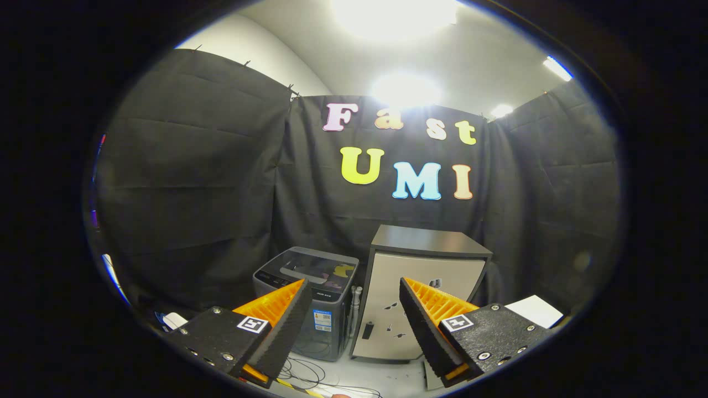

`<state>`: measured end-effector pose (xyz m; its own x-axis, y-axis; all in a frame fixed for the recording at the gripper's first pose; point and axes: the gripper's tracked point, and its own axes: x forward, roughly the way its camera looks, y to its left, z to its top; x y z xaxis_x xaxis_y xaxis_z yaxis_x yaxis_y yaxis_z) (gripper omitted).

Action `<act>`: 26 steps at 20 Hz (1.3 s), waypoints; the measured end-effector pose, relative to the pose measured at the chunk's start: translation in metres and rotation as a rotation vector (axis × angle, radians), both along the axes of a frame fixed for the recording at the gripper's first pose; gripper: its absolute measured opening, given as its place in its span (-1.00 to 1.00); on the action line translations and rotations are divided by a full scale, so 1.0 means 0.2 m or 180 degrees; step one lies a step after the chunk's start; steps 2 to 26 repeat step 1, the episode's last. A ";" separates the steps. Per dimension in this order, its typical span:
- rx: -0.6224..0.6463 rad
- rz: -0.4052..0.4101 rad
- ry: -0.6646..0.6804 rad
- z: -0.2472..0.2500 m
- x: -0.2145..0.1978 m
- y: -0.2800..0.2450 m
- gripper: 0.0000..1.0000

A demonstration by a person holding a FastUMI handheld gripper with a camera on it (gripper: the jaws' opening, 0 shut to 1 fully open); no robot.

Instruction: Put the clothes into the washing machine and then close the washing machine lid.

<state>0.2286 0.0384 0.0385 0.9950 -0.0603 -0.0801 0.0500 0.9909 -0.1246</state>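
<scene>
Ribbed wedge tool (354,298) gapes unladen before boxy, glossy-lidded washing machine (310,301).

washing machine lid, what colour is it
Dark, glossy and see-through on a grey washing machine, lid down; gripper view. The tool is open.

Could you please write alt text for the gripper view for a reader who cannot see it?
The gripper is open, its fingers spread and holding nothing, aimed at a small grey washing machine with its lid down. A pale cabinet with a dark top stands beside the machine against black cloth walls, and cables trail on the floor.
</scene>
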 end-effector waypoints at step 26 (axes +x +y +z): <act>0.0022 -0.0003 -0.0020 0.00 -0.02 0.00 0.96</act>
